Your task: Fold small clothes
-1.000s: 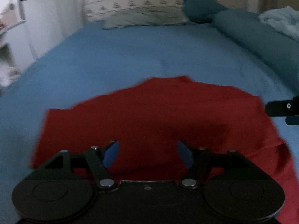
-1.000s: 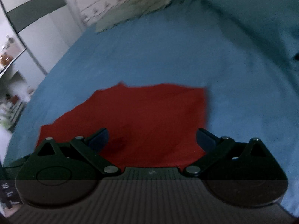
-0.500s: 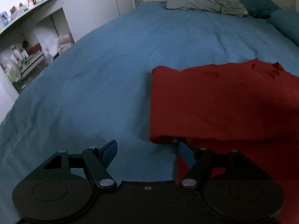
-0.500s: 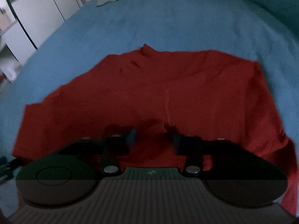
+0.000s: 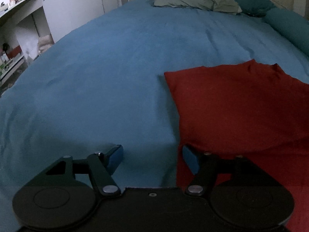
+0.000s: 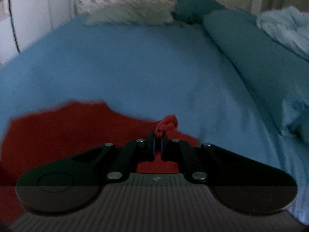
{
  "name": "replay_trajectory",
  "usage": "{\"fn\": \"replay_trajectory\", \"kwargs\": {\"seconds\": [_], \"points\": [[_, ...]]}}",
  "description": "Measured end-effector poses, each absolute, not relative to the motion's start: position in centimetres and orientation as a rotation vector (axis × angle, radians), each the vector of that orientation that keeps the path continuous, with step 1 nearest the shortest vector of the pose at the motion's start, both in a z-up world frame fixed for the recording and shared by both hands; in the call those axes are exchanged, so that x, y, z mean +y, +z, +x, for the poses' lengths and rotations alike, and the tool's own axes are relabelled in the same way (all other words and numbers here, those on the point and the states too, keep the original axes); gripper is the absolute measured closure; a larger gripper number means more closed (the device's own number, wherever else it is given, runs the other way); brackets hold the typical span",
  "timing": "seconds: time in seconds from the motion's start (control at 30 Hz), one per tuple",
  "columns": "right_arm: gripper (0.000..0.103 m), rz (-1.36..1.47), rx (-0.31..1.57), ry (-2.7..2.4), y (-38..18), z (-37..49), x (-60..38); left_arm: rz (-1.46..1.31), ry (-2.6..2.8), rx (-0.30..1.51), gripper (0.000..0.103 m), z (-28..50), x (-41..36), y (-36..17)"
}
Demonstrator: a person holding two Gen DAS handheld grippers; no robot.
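Two tools are seen over the bed (image 5: 108, 61). A bunched bit of the red cloth (image 6: 58, 131) is pinched tight between the closed fingers of the right tool (image 6: 158, 145). The left tool (image 5: 152, 156) is held wide open with nothing gripped, its right finger (image 5: 190, 159) at the cloth's left edge. The cloth (image 5: 241, 106) is spread flat on the bed, well short of the pillows (image 5: 195, 1) at the bed's head.

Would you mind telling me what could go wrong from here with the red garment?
The right gripper pinches only a small bunched tuft of the red garment, so it might slip out when pulled. The left gripper is open at the garment's edge, holding nothing, so the cloth may drag across the blue bedsheet and the fold go crooked.
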State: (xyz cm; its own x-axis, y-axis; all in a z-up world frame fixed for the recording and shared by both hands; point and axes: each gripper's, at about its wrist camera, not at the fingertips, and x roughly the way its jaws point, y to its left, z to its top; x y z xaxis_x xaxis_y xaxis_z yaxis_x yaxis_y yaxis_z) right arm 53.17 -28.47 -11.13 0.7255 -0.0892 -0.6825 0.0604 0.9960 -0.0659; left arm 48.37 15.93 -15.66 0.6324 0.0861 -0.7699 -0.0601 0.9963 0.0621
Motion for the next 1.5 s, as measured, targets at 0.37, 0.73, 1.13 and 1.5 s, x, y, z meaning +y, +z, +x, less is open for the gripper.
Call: {"fn": "replay_trajectory", "kwargs": {"seconds": [0.37,0.73,1.13,1.5], "points": [[0.062,0.033,0.875,-0.178,-16.9,51.9,-31.2,0.038,0.117,0.953,0.032,46.6,17.7,-13.6],[0.010,0.033,0.775,-0.036,-16.7,50.2,-26.5,0.036,-0.233,0.870,0.022,48.4,9.3,-13.2],[0.010,0.103,0.777,-0.026,-19.1,50.4,-29.8,0.079,-0.213,0.847,0.020,47.9,9.6,-14.4],[0.008,0.118,0.606,0.107,-5.8,38.3,-33.9,0.039,-0.105,0.746,0.010,34.8,13.6,-1.2]]}}
